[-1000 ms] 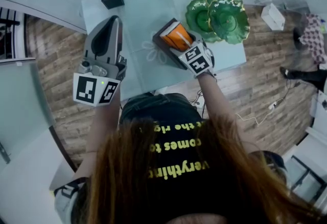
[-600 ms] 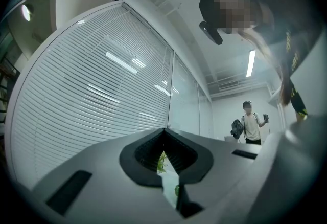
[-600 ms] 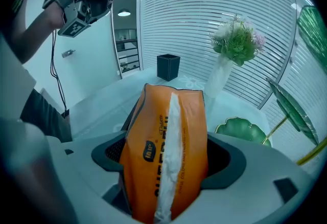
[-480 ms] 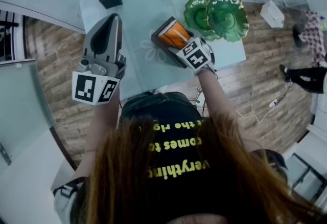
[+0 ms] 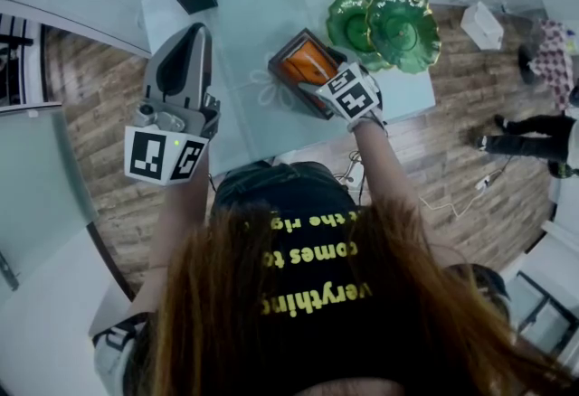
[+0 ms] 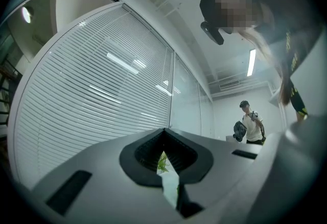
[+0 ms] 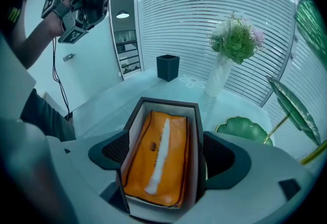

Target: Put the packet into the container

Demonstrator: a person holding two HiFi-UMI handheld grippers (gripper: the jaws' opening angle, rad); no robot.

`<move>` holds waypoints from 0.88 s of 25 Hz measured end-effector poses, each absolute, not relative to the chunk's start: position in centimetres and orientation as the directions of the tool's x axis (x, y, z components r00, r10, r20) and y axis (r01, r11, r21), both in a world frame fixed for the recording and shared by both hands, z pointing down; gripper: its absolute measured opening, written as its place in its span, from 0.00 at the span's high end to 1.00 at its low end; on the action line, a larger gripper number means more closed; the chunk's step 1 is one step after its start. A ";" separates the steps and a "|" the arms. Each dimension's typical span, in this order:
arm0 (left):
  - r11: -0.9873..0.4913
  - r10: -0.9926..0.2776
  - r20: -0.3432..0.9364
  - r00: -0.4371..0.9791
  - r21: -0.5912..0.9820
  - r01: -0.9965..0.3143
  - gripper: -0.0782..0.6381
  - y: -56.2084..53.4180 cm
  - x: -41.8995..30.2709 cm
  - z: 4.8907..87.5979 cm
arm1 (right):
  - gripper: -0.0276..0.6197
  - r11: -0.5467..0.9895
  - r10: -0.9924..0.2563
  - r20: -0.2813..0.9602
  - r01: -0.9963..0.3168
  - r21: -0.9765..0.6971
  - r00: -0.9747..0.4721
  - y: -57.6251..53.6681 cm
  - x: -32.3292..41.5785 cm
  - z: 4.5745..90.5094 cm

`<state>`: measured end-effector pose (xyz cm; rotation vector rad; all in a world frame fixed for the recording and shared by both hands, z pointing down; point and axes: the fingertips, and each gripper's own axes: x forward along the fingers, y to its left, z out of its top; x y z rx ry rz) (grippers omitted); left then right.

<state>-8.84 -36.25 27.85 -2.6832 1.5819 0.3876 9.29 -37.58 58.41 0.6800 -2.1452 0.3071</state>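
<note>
While the left gripper (image 5: pixel 194 34) hangs shut well aside, the right gripper (image 7: pixel 168 159) is opening its jaws astride the dark container (image 7: pixel 169 102), where the orange packet (image 7: pixel 162 138) lies flat, lengthwise along them.

Your left tool (image 6: pixel 164 152) points upward with its two dark-padded jaws drawn almost together, leaving only a thin slit through which a sprig of green leaves (image 6: pixel 162 161) shows, and nothing sits between them. Beyond it rises a wall of white horizontal blinds (image 6: pixel 92 95) that meets a glass partition (image 6: pixel 186 100), under a ceiling strip light (image 6: pixel 251 62). Your head (image 6: pixel 212 5) leans in at the upper right, and a person (image 6: pixel 251 123) in a cap and white shirt stands far back, holding something dark.
</note>
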 end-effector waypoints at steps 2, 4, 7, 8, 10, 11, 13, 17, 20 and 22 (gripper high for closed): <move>-0.492 -0.861 -0.214 0.461 0.123 -0.862 0.89 -36.1 -8.8 27.9 | 0.28 0.825 -0.361 0.793 -0.565 0.026 -0.491 -37.5 9.3 58.5; -0.495 -0.859 -0.217 0.463 0.123 -0.860 0.89 -36.0 -8.8 27.8 | 0.28 0.825 -0.365 0.792 -0.565 0.030 -0.490 -37.5 9.2 58.4; -0.497 -0.857 -0.222 0.464 0.122 -0.859 0.89 -35.8 -8.8 27.6 | 0.29 0.829 -0.373 0.789 -0.557 0.047 -0.488 -37.3 9.0 58.1; -0.496 -0.858 -0.223 0.463 0.122 -0.860 0.89 -35.7 -8.8 27.6 | 0.29 0.829 -0.375 0.788 -0.557 0.049 -0.488 -37.3 9.0 58.0; -0.494 -0.859 -0.224 0.461 0.122 -0.861 0.89 -35.6 -8.8 27.7 | 0.29 0.825 -0.376 0.787 -0.563 0.044 -0.489 -37.3 9.0 58.1; -0.494 -0.859 -0.223 0.461 0.121 -0.861 0.89 -35.5 -8.8 27.7 | 0.29 0.823 -0.376 0.786 -0.567 0.040 -0.490 -37.3 9.1 58.2; -0.492 -0.860 -0.222 0.460 0.121 -0.862 0.89 -35.4 -8.9 27.7 | 0.30 0.819 -0.374 0.786 -0.574 0.030 -0.493 -37.3 9.1 58.3; -0.486 -0.863 -0.223 0.454 0.120 -0.865 0.89 -35.1 -9.3 27.7 | 0.34 0.813 -0.375 0.782 -0.582 0.019 -0.499 -37.0 9.0 58.3; -0.481 -0.865 -0.223 0.449 0.117 -0.869 0.89 -34.8 -9.6 27.5 | 0.50 0.823 -0.416 0.773 -0.560 0.096 -0.479 -36.9 8.9 57.7; -0.477 -0.867 -0.224 0.444 0.116 -0.872 0.89 -34.6 -9.8 27.5 | 0.63 0.825 -0.437 0.764 -0.550 0.130 -0.474 -36.8 8.7 57.5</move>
